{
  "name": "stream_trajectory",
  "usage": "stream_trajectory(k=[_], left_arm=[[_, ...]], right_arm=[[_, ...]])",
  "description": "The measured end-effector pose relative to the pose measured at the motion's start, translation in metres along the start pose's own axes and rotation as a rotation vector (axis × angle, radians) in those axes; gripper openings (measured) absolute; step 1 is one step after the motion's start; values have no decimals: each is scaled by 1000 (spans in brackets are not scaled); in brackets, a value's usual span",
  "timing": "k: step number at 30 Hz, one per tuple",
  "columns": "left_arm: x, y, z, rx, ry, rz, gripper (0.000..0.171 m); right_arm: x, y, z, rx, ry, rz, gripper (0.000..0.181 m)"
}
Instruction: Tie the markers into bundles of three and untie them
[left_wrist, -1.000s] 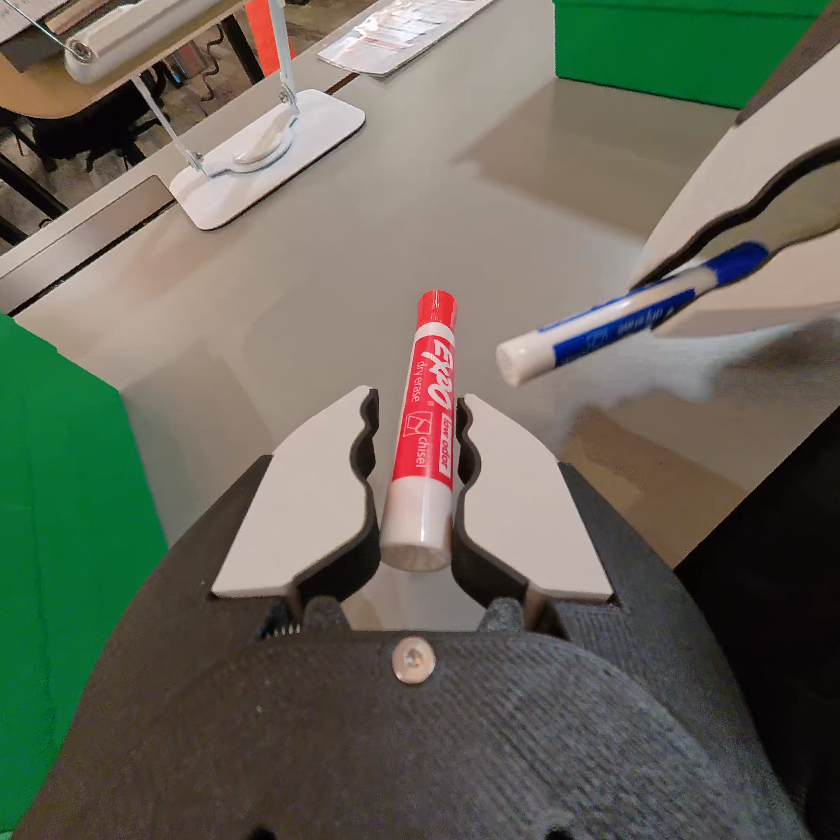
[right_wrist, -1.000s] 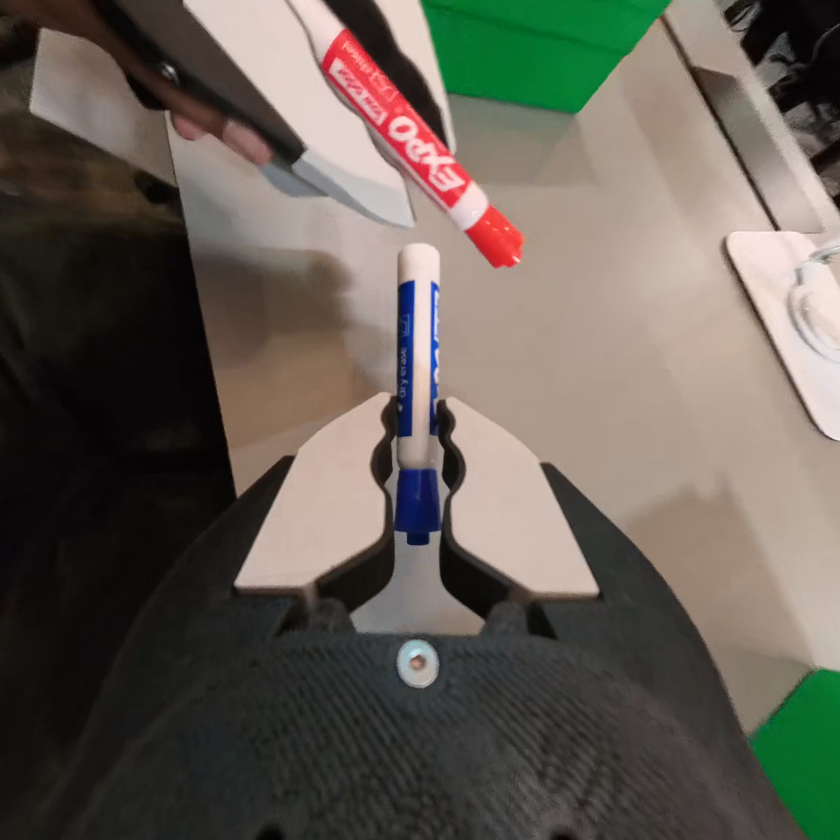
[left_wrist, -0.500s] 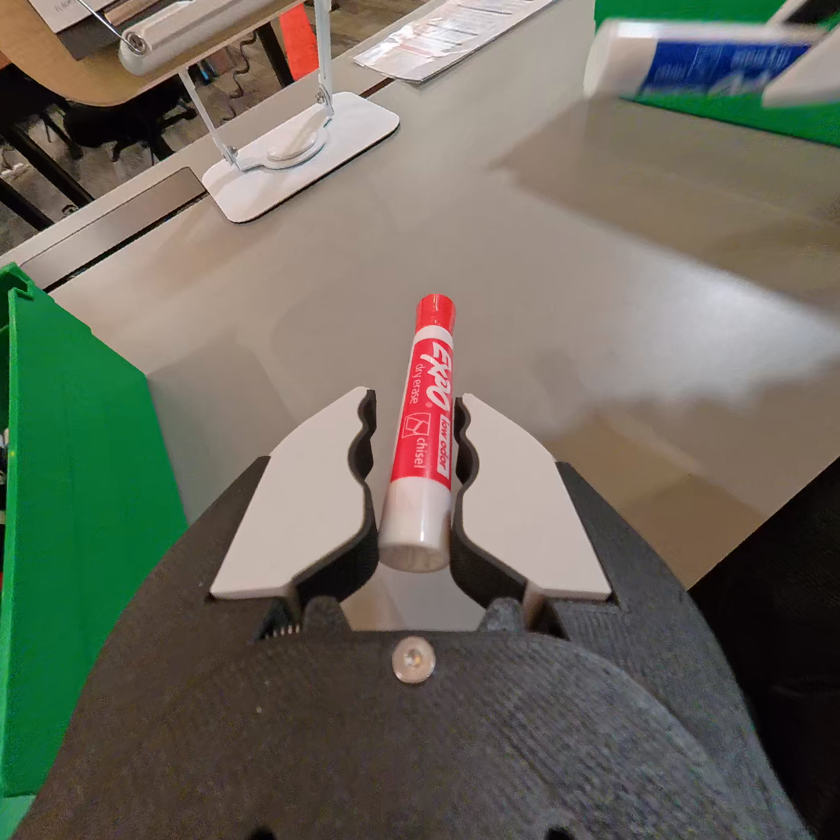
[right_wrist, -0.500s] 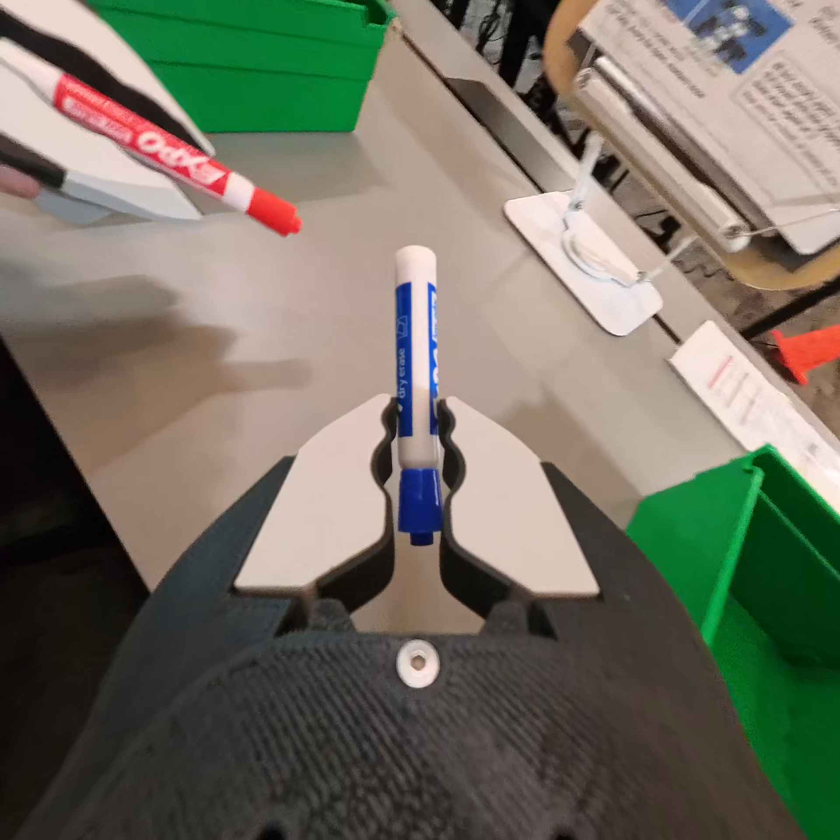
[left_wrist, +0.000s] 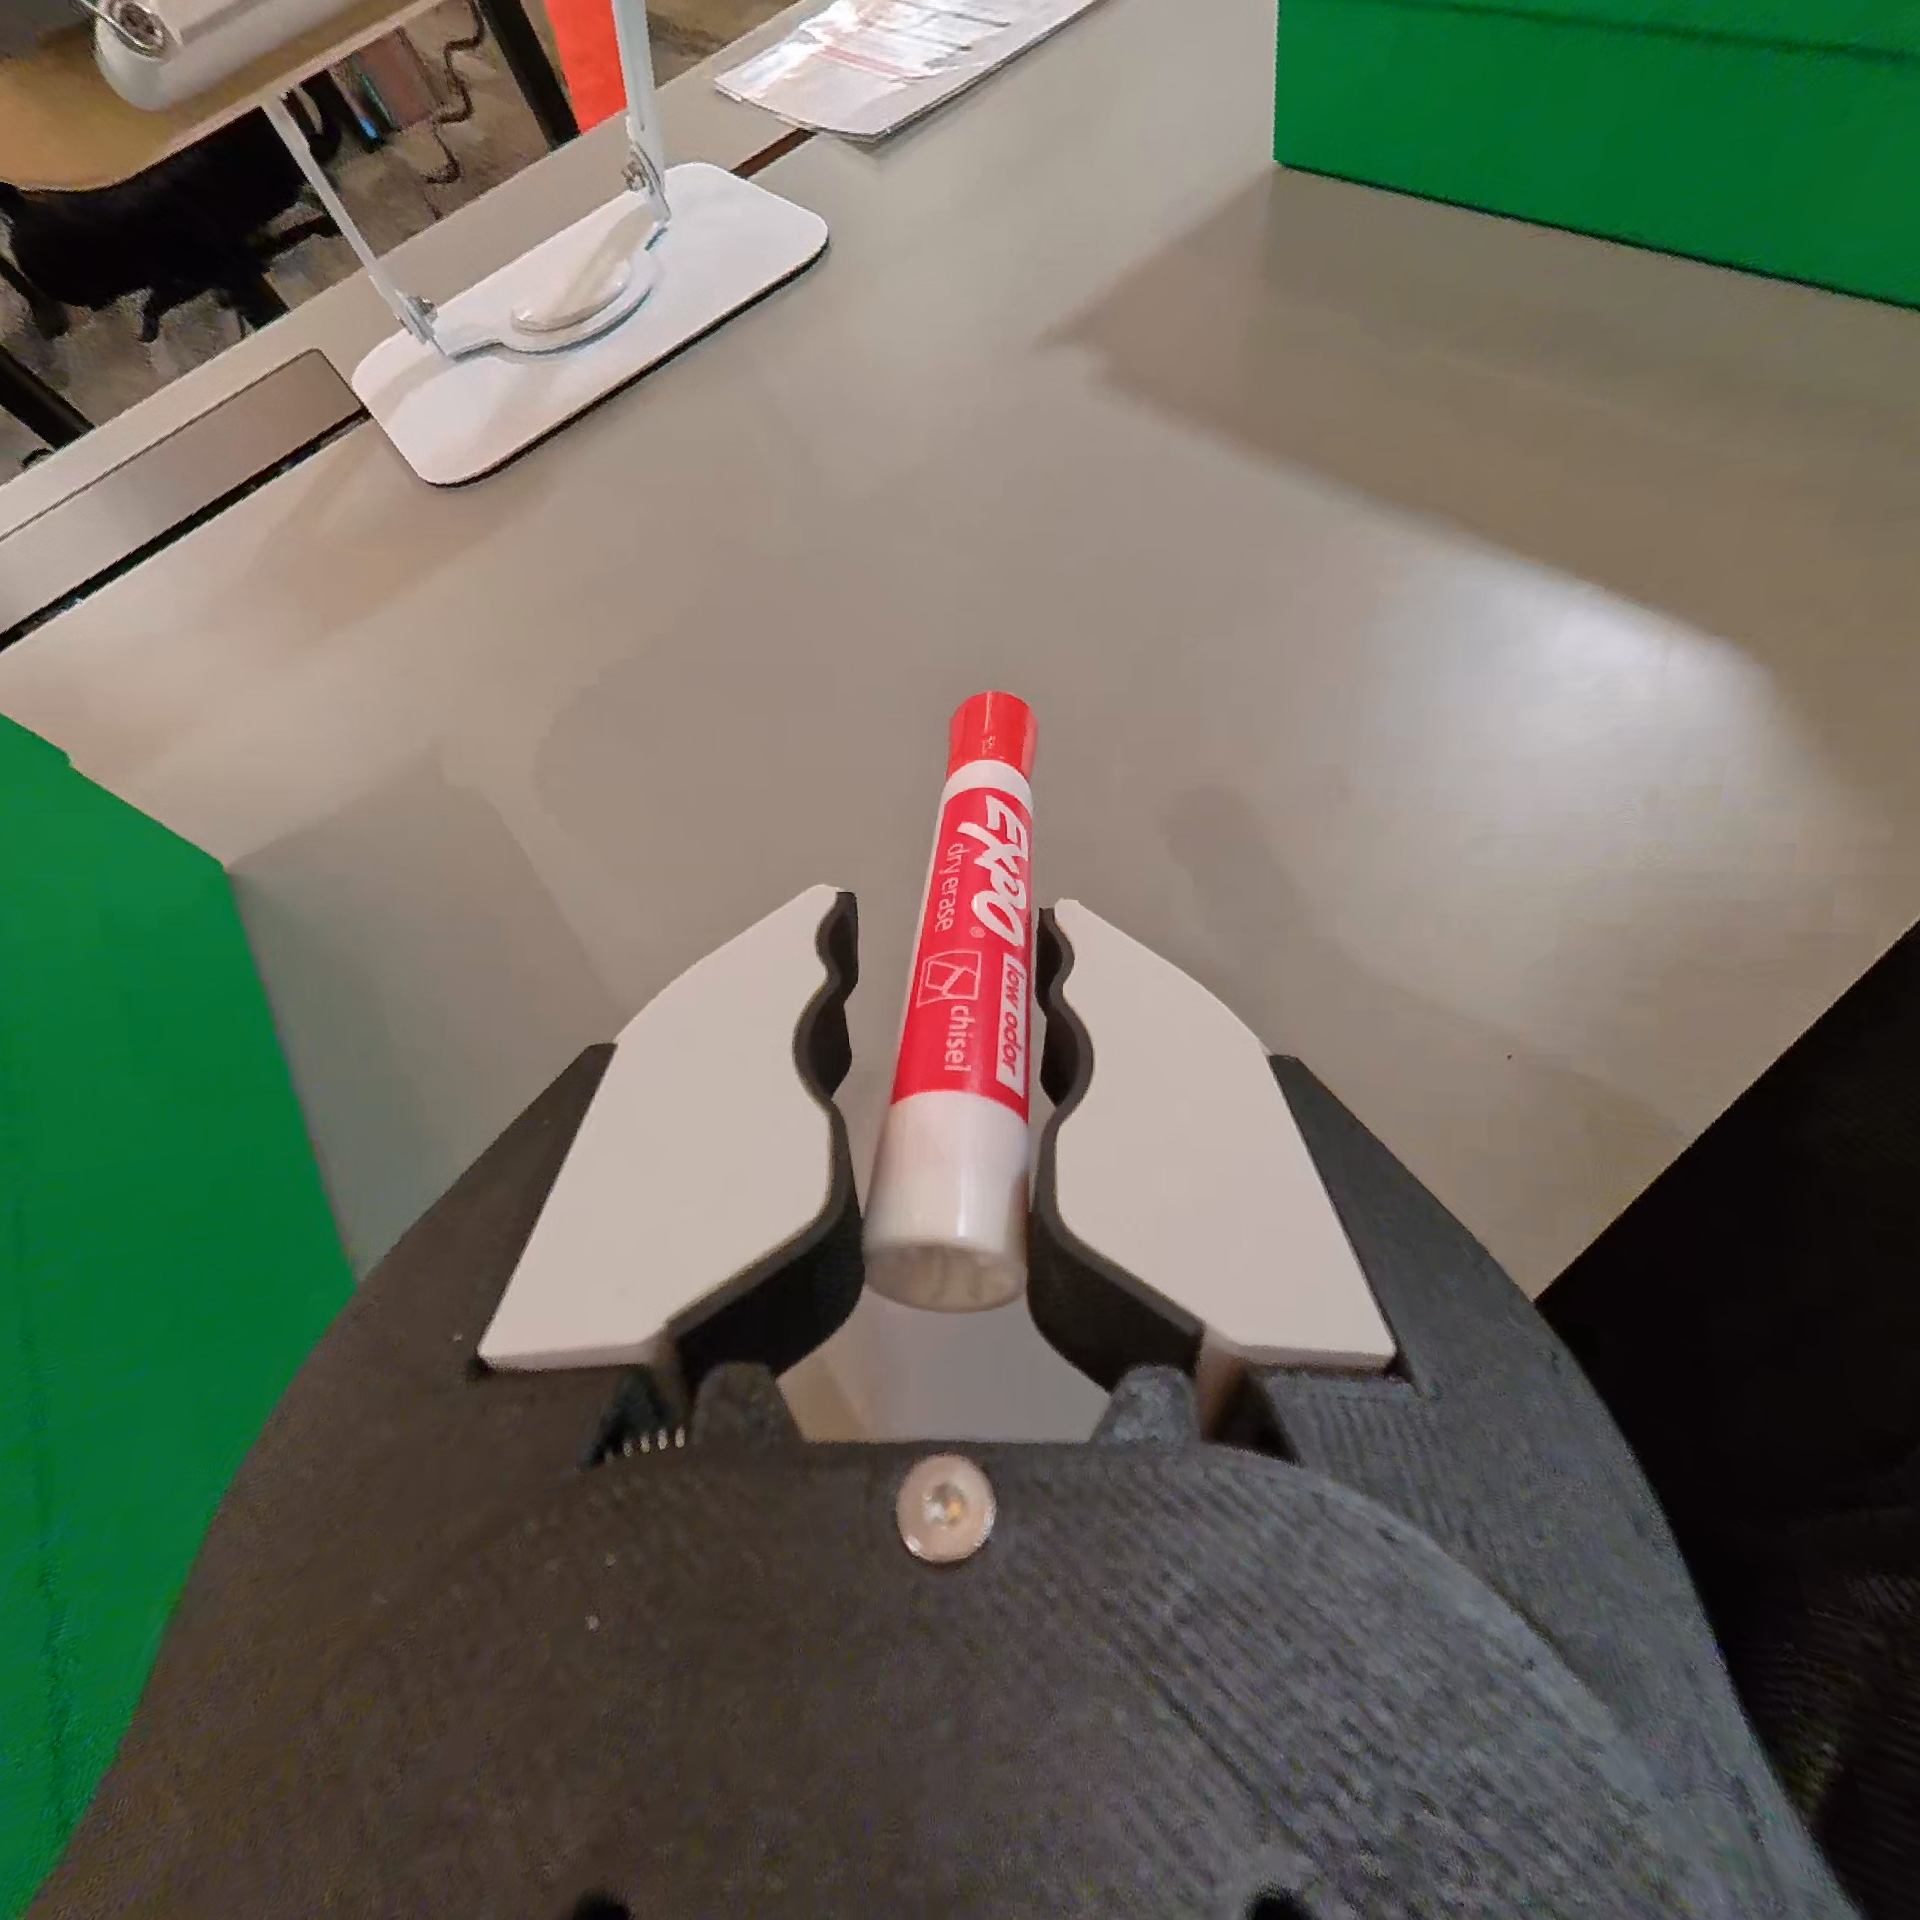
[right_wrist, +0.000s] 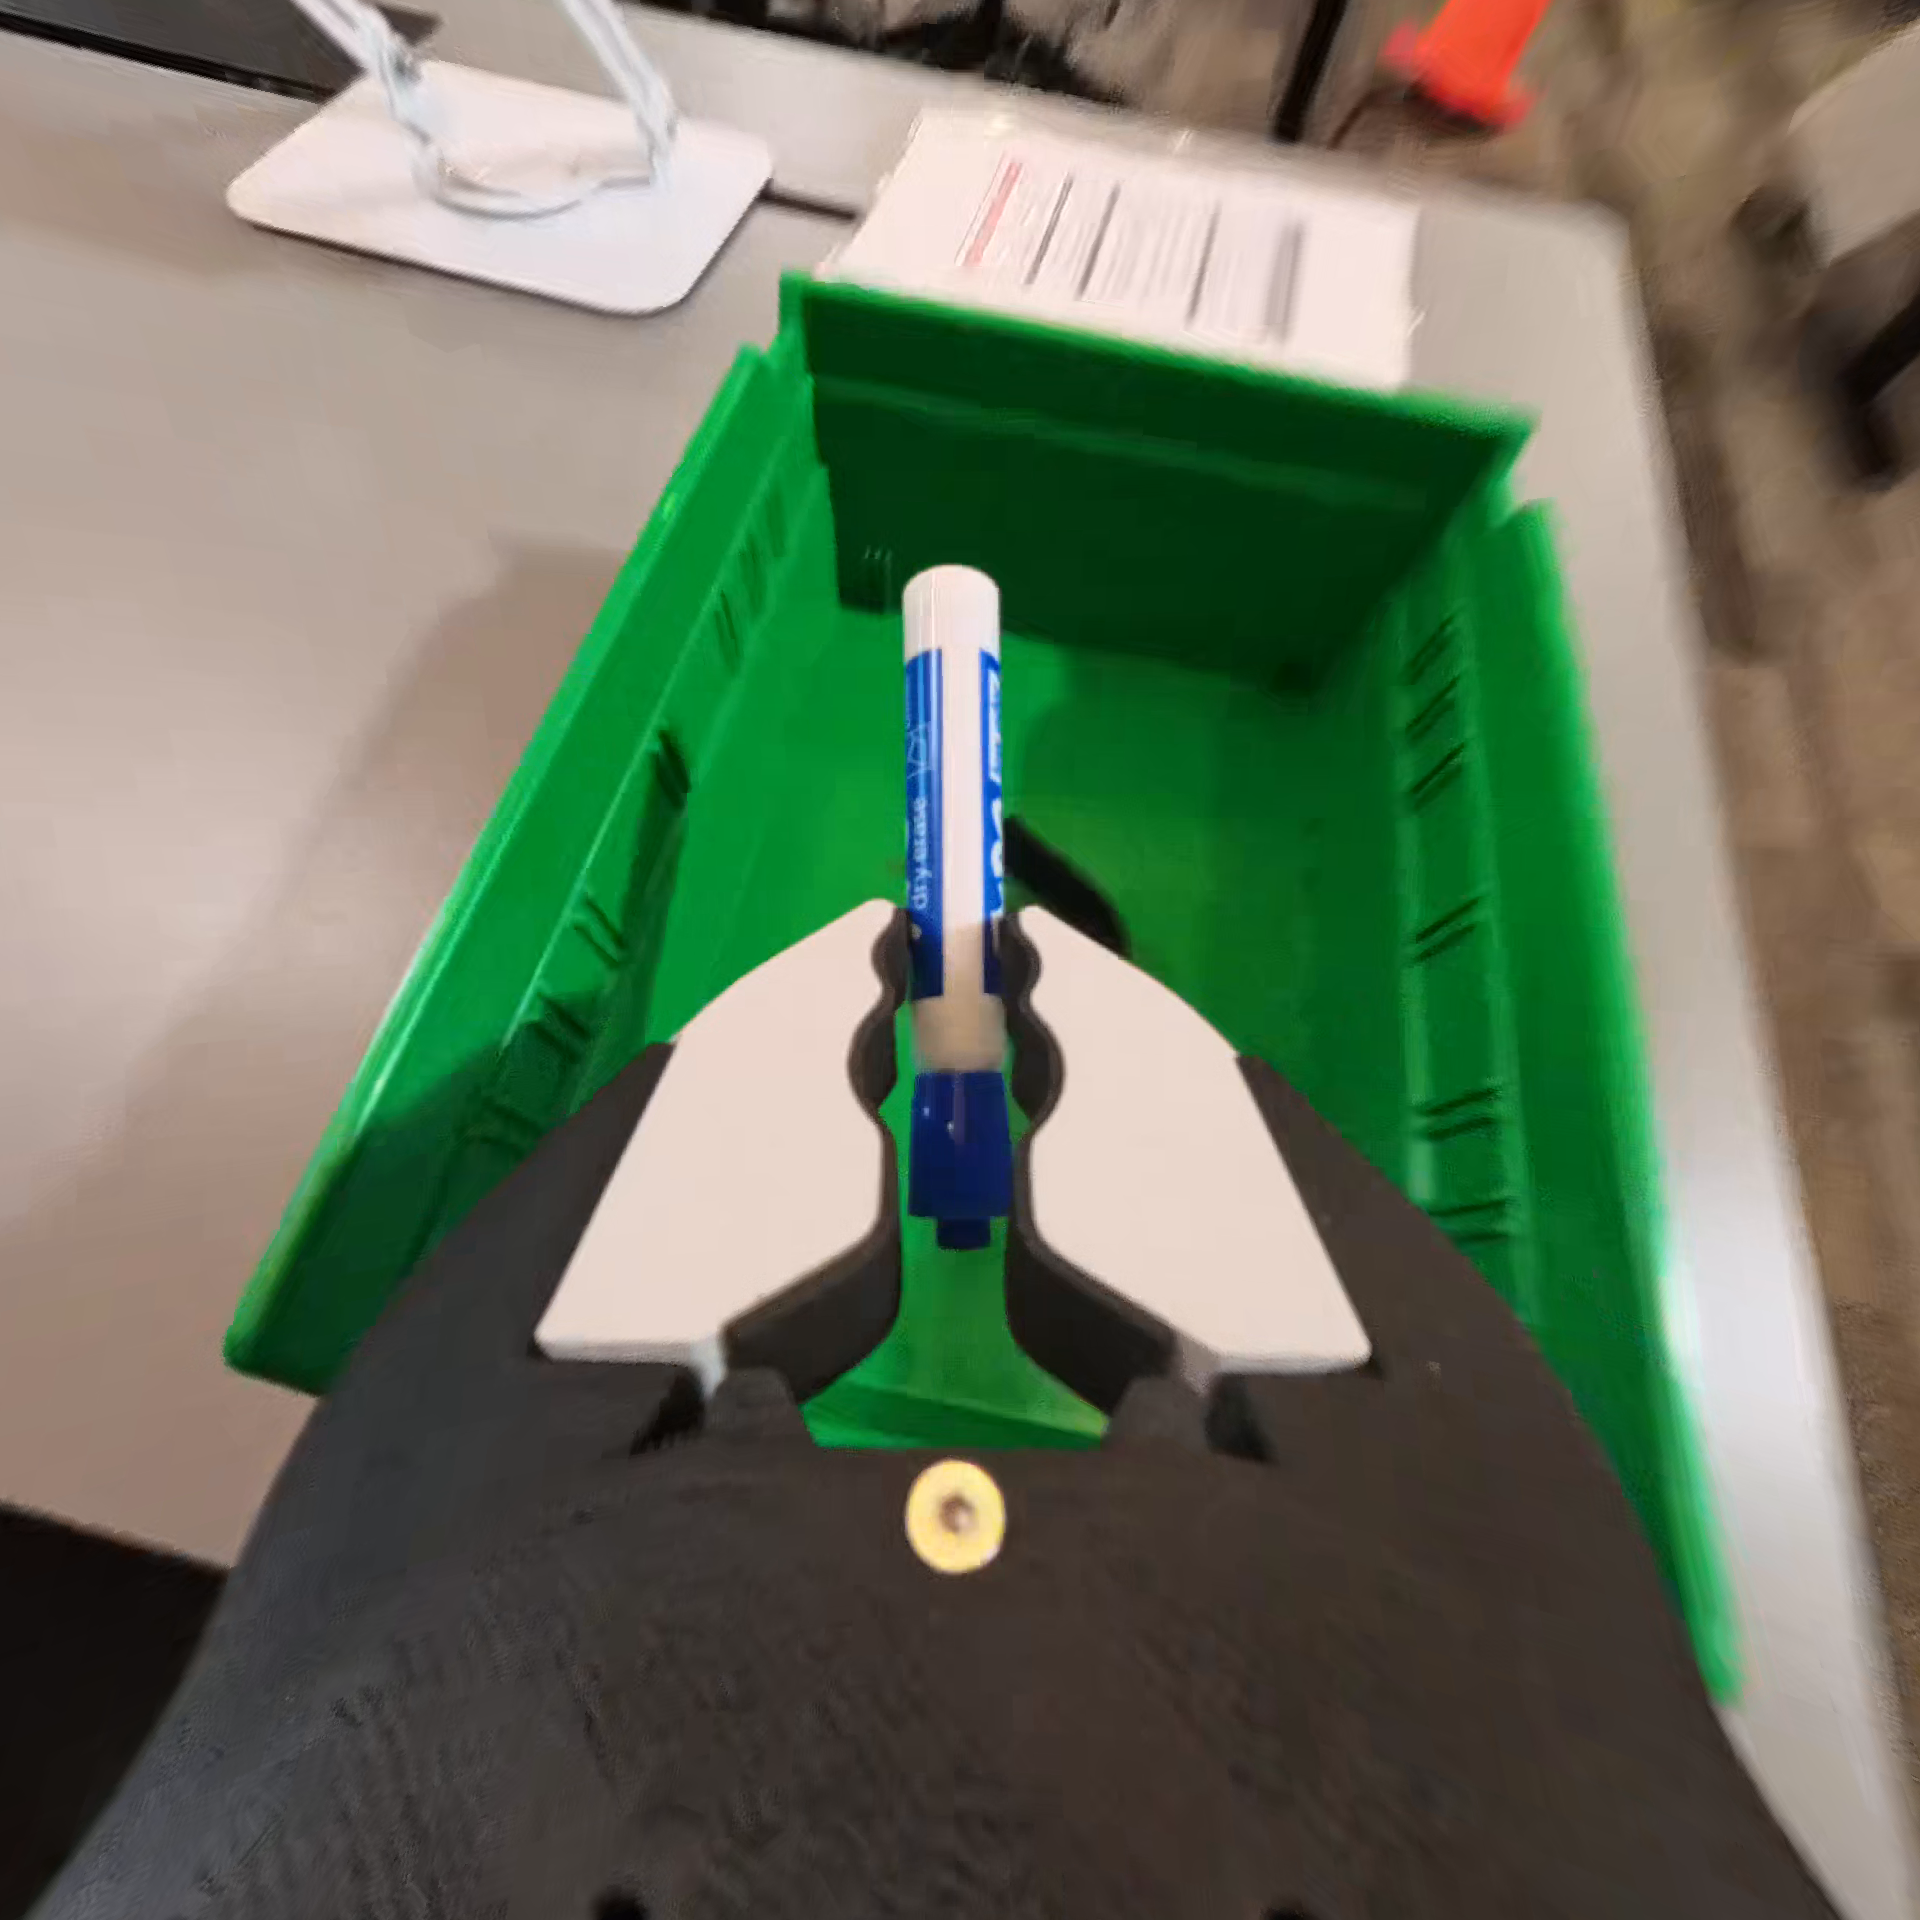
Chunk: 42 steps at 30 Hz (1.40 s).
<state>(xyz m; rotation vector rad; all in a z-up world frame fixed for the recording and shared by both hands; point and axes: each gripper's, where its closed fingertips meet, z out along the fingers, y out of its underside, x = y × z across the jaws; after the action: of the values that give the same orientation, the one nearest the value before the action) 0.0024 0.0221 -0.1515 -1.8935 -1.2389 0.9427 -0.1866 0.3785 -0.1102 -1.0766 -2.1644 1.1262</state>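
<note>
Red marker (left_wrist: 961, 997) pinched in left claw (left_wrist: 945, 925) over grey table (left_wrist: 1299, 675) | blue marker (right_wrist: 951, 800) pinched in right claw (right_wrist: 948, 914) over green bin (right_wrist: 1351, 831)

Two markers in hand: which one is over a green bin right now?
The blue marker, shut in the right hand-held gripper, hangs over the open green bin. The red marker in the left hand-held gripper is over bare grey table.

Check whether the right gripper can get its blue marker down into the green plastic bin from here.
Probably yes: the right gripper, shut on the blue marker, hangs over the open green plastic bin, with only a dark object inside beside the marker.
</note>
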Motion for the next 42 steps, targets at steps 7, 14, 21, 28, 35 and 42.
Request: stream_trajectory(k=[7, 14, 21, 28, 35, 42], left_arm=[[5, 3, 3, -15, 8, 23, 33], [11, 0, 1, 6, 40, 19, 33], [65, -20, -11, 143, 309, 125, 33], [69, -16, -13, 115, 376, 67, 32], [69, -33, -24, 173, 583, -268, 31], [78, -48, -37, 245, 703, -381, 31]], right_arm=[[-28, 40, 29, -195, -122, 25, 20], [-28, -14, 0, -2, 10, -150, 31], [-245, -49, -61, 275, -625, -607, 36], [-330, 30, -15, 70, -682, -792, 40], [-353, 37, -12, 167, -781, -733, 42], [-379, 56, 3, 85, -791, -797, 18]])
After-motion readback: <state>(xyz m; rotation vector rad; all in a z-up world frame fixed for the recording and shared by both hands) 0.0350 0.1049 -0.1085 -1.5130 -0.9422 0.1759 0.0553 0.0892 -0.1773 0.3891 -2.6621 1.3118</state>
